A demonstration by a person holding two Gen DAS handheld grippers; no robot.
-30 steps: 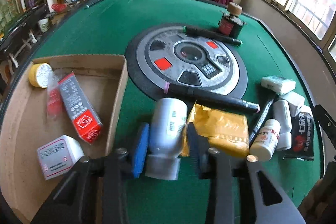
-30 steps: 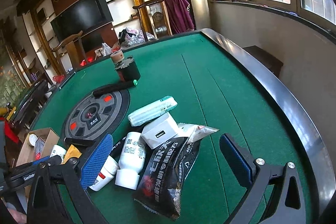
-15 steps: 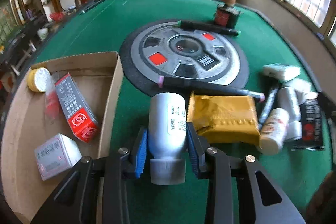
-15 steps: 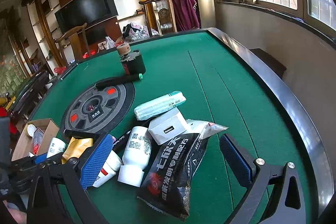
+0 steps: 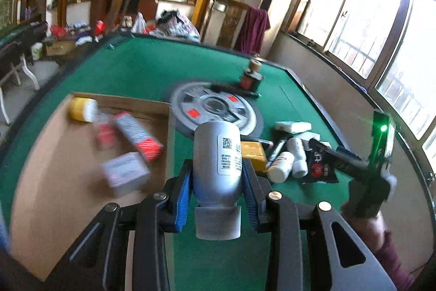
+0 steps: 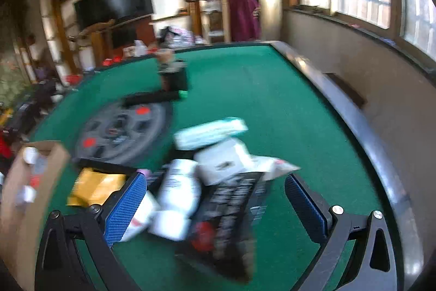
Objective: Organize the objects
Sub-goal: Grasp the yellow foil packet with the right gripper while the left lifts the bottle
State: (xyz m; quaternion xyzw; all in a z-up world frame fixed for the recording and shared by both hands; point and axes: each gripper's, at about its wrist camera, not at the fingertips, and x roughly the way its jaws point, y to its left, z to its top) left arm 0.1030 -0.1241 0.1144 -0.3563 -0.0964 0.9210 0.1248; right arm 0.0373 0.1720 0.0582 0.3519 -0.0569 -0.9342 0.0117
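Two claws are in my view: my left claw [image 5: 216, 182] grips the silver bottle [image 5: 217, 158] firmly, raised above the green tabletop [image 5: 130, 72] beside the cardboard box [image 5: 54, 154]. My right claw [image 6: 218, 203] stands wide open with nothing in it, over the black pouch [image 6: 234, 212] and white bottles [image 6: 179, 187].

Your left wrist camera sits raised over the near edge of the green table [image 5: 141, 67], facing 12 o'clock toward the far wall, with the cardboard box [image 5: 54, 154] at 9 o'clock. Your right wrist camera rides lower and nearer the clutter, angled toward 11 o'clock. Both views share the round grey disc [image 5: 215, 111] [image 6: 122, 130] and black pouch [image 5: 318, 165] [image 6: 234, 209].
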